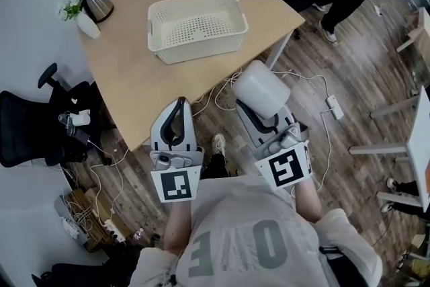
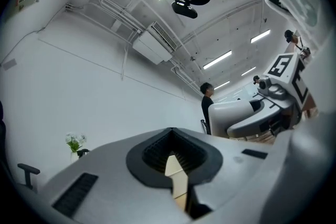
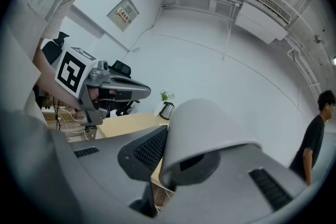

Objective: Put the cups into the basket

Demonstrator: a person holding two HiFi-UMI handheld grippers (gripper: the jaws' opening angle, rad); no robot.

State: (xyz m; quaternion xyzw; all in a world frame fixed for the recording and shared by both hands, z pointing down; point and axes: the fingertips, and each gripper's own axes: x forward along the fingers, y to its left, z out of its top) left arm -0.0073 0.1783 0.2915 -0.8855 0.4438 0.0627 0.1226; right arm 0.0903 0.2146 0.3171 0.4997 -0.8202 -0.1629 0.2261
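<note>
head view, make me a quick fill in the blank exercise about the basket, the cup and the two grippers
1. The cream perforated plastic basket on the light wooden table is ____.
2. The right gripper is shut on the pale grey cup, while the left gripper, jaws shut, holds ____.
3. The shiny metal kettle and the white flower vase stand on the same ____ as the basket.
Missing words: empty; nothing; table.

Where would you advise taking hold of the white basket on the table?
Probably the near long rim of the basket, from the near edge of the table: it stands upright and open, and that thin out-turned lip should fit two jaws.
</note>
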